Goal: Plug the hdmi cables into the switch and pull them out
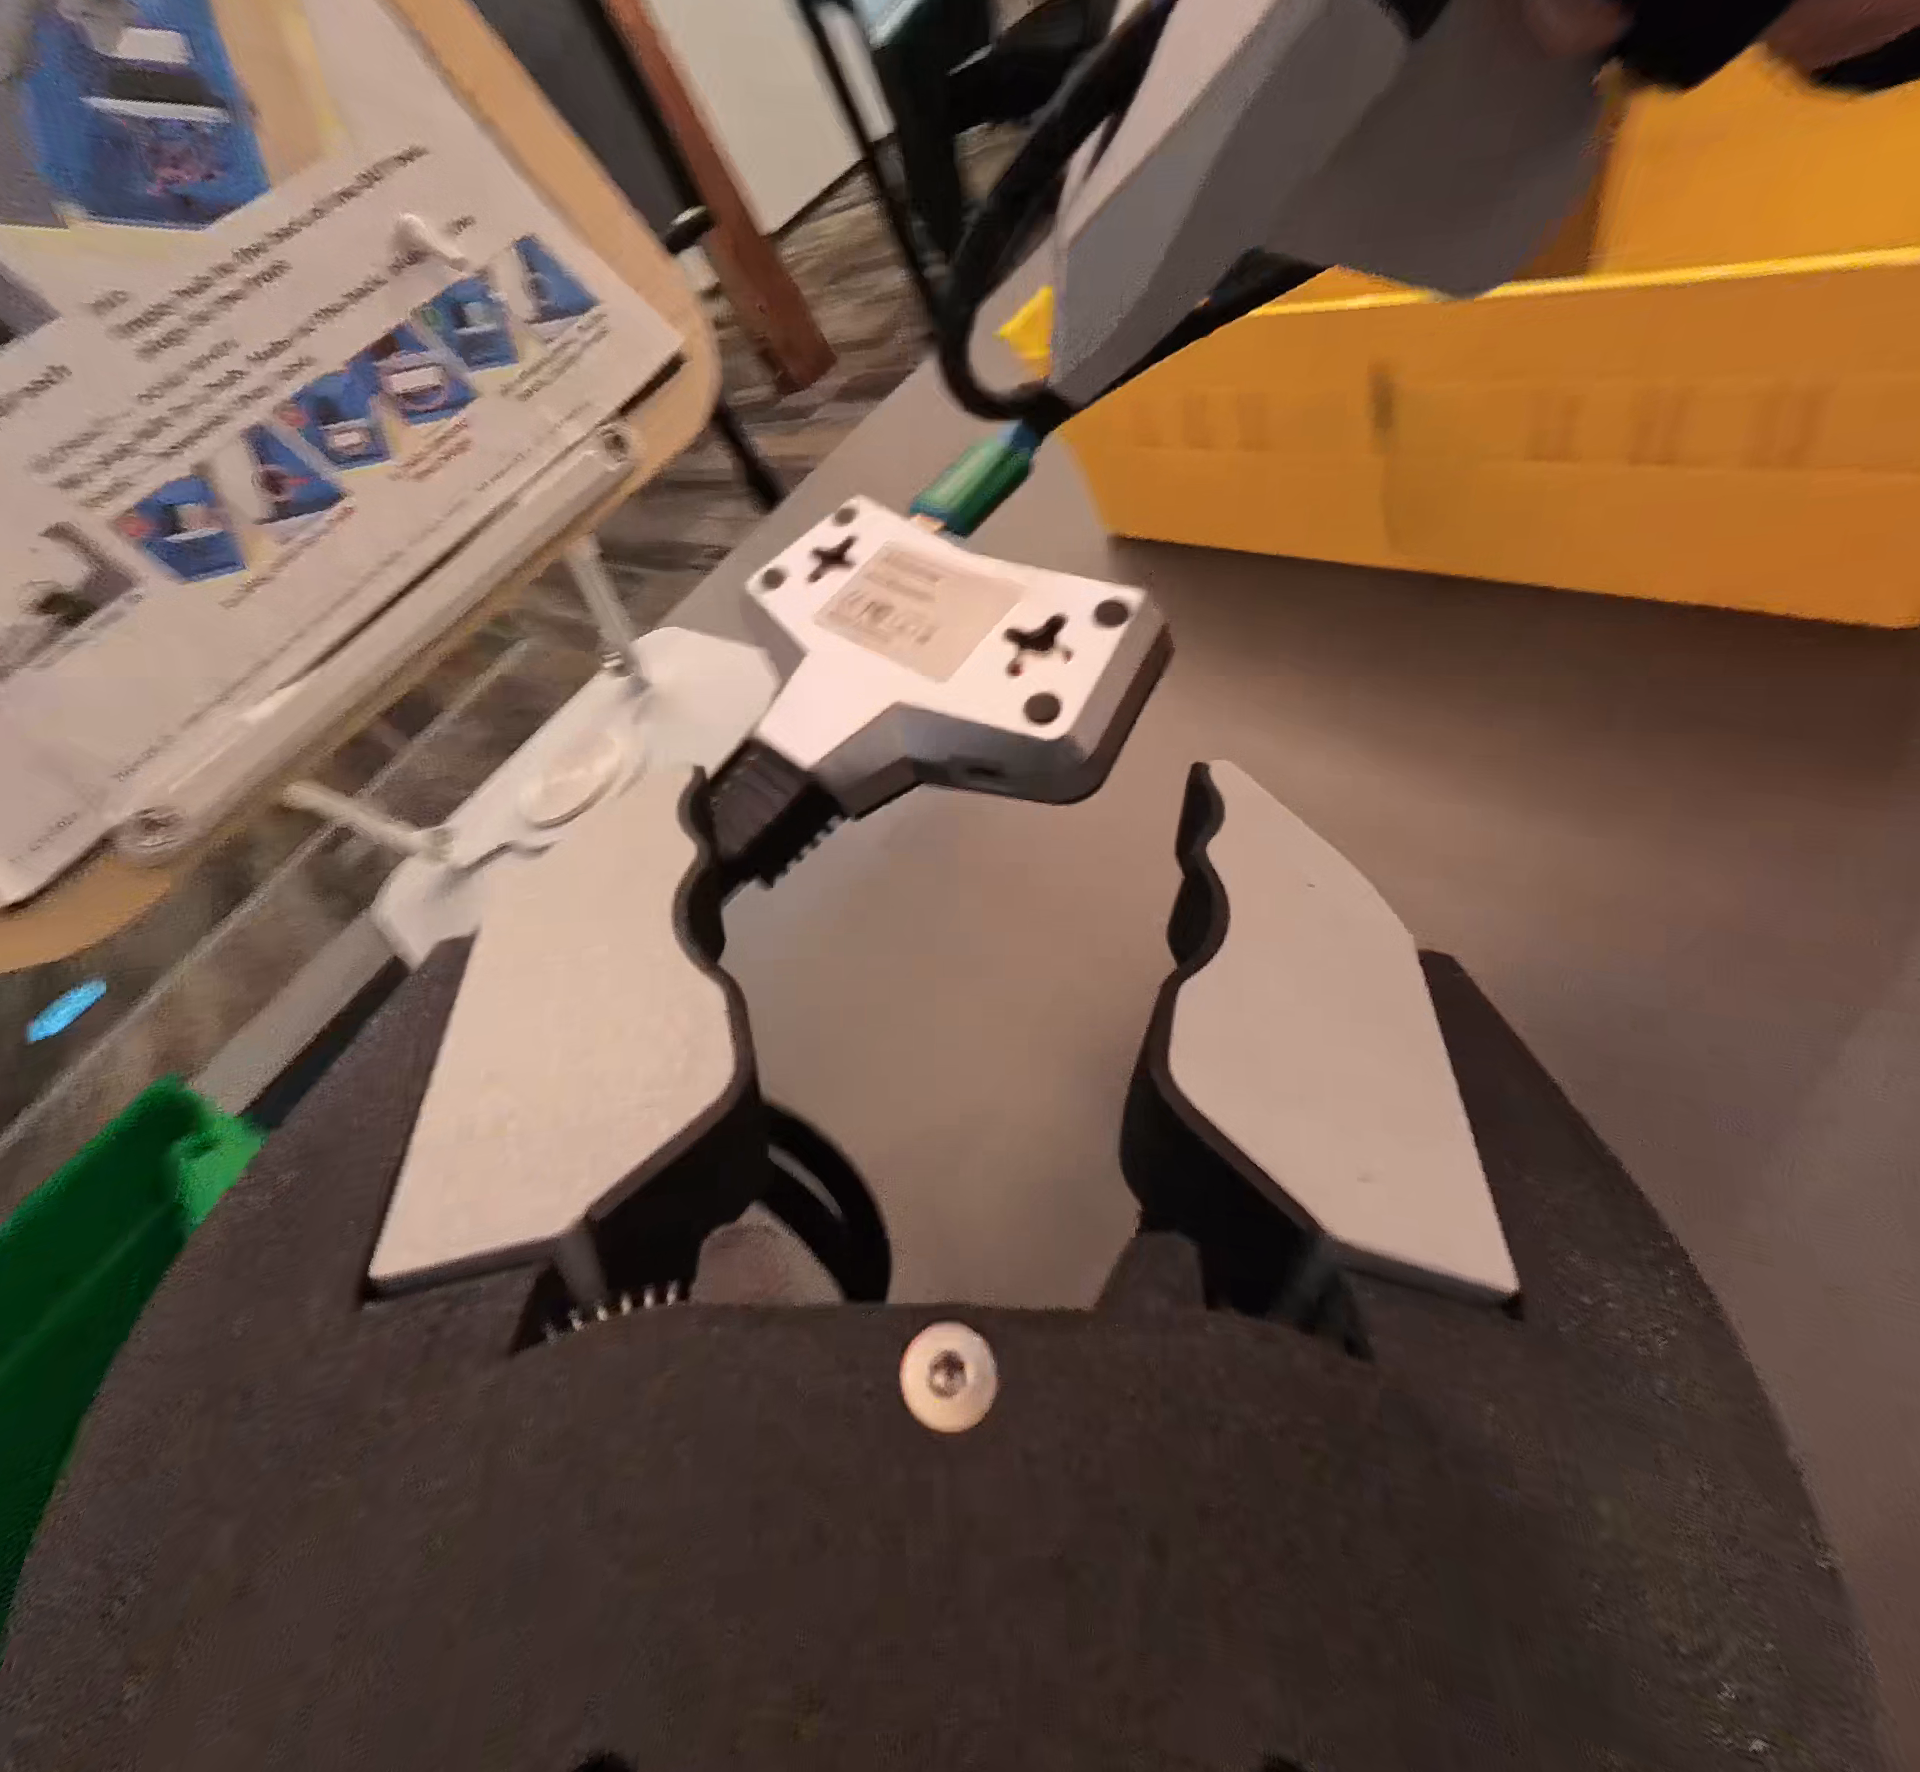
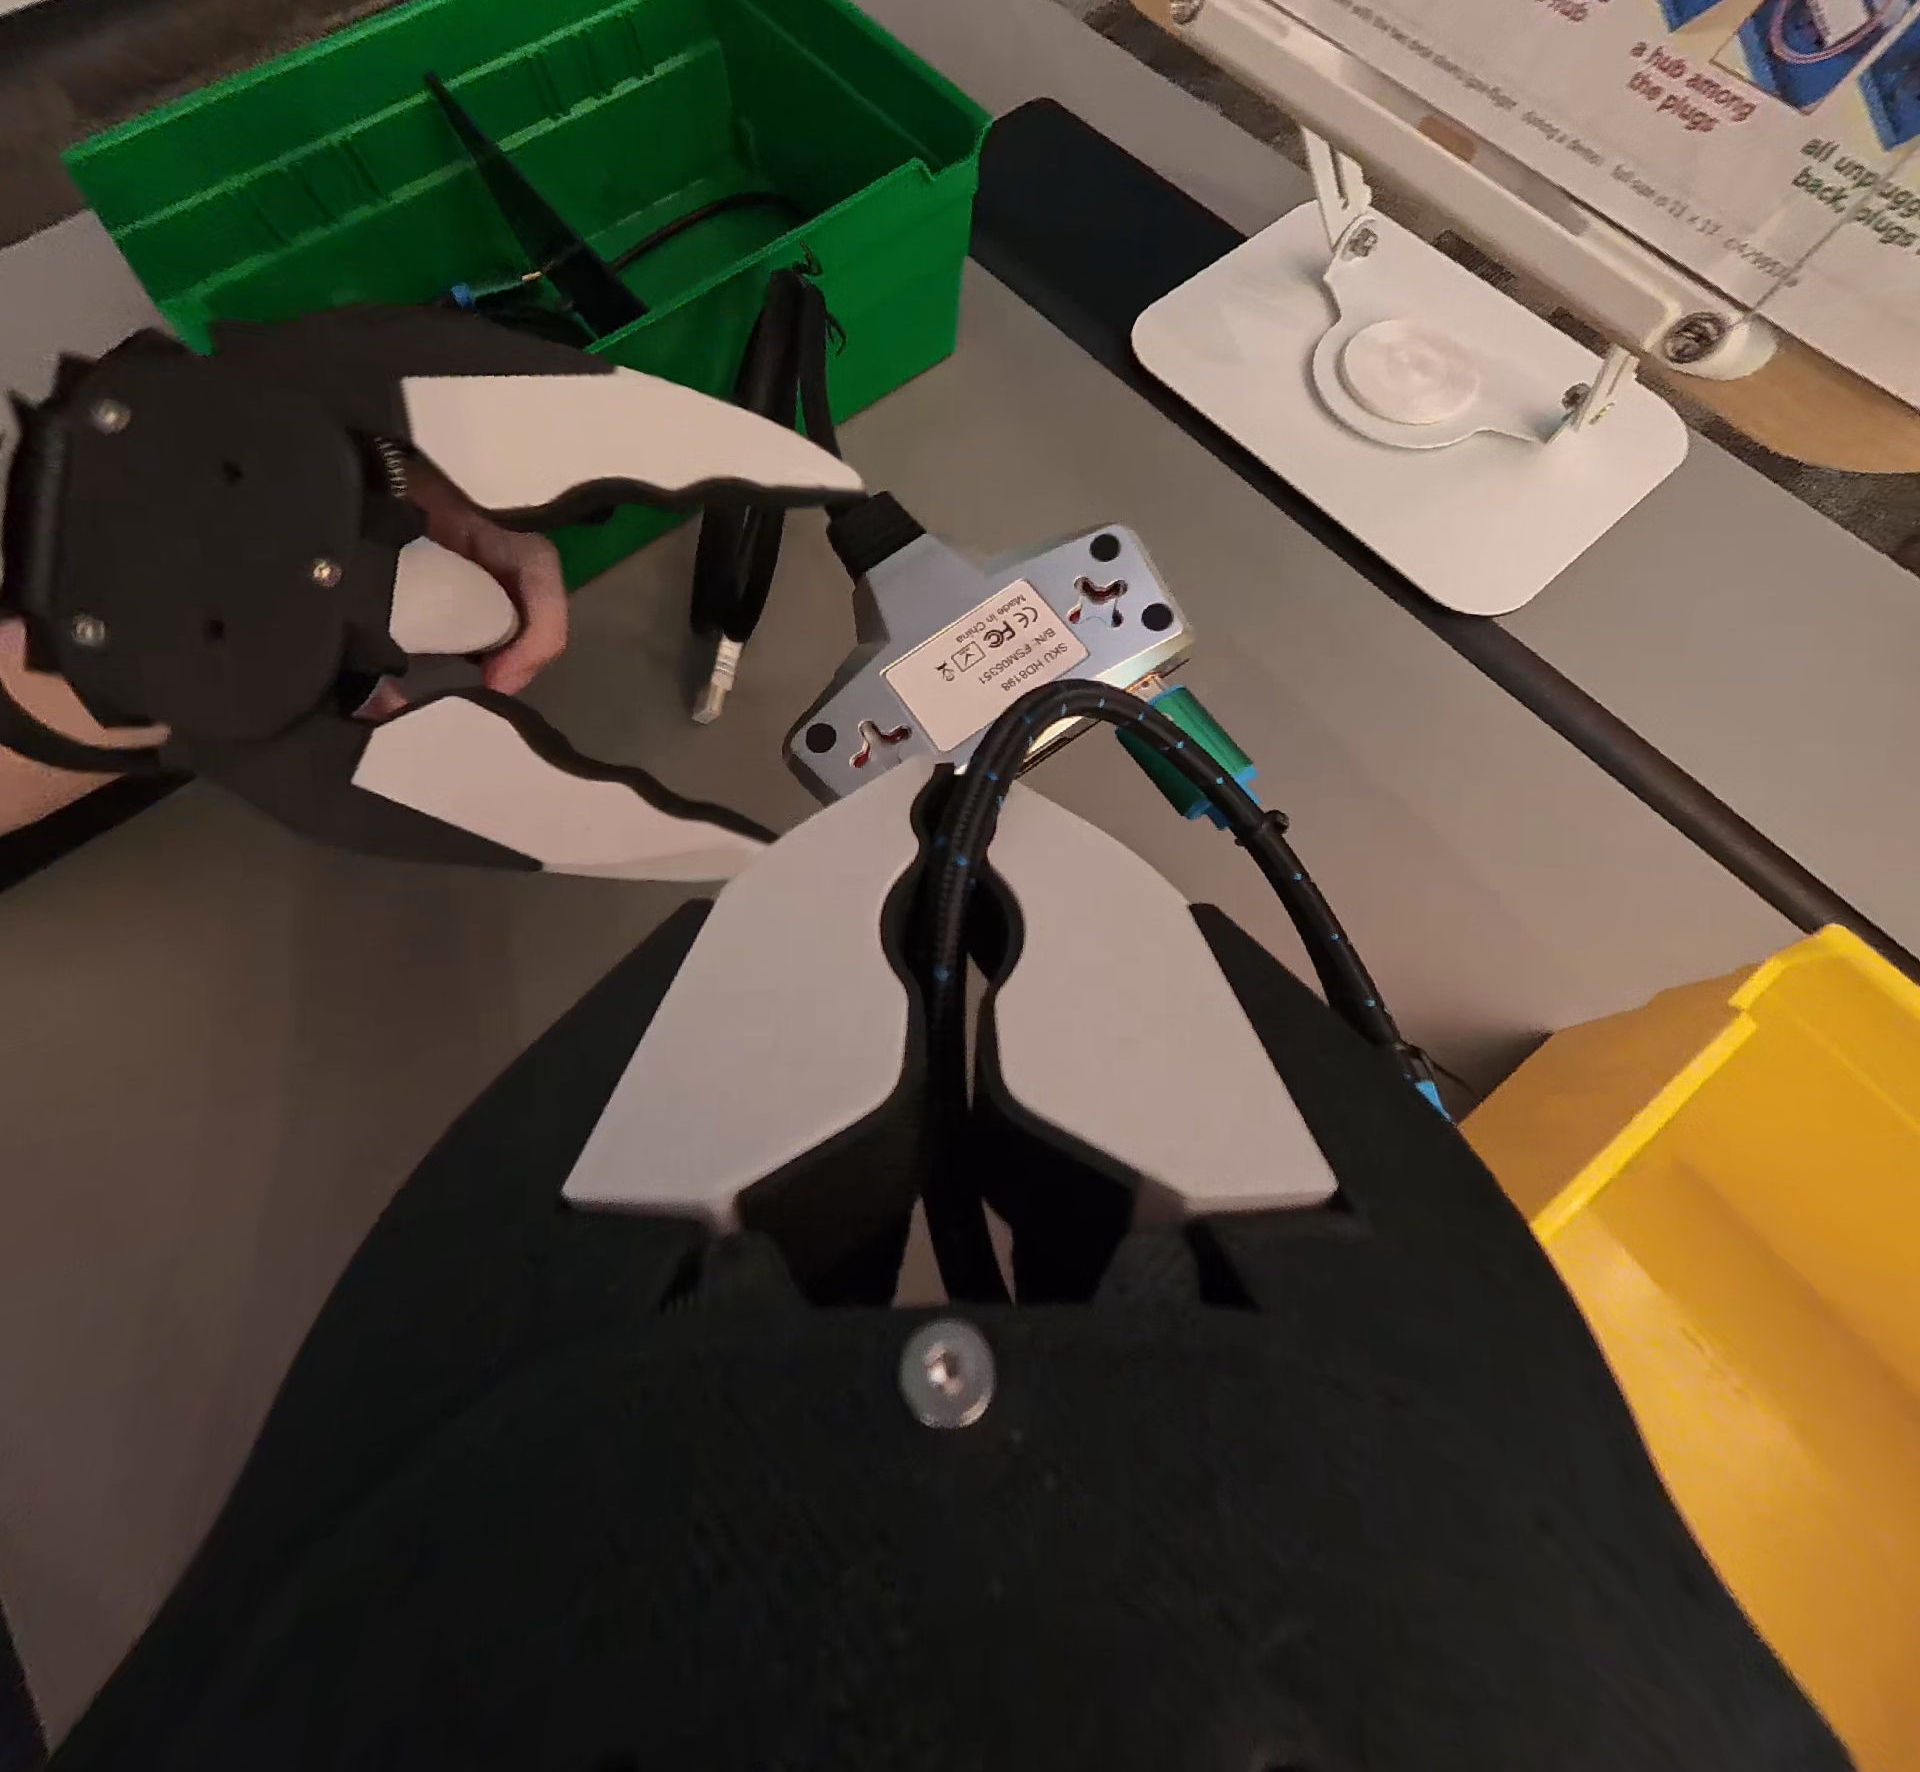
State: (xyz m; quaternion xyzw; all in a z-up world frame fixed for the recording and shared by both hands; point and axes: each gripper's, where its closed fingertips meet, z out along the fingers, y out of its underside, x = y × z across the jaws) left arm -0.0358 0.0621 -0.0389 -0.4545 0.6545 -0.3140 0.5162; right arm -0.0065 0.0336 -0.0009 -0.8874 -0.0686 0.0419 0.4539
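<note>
Right gripper (image 2: 951,813) is clamped on the braided cable (image 2: 1049,720), left gripper (image 1: 940,823) spread wide, so the unheld switch (image 2: 987,657) may drag when the green plug (image 2: 1195,746) is pulled.

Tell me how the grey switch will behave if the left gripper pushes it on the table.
The switch looks small and flat, so it will probably slide, not tip. It lies upside down, its dark round feet facing up, so it may slip easily. The plugged black cable and green plug could make it pivot. The open left gripper is close.
</note>
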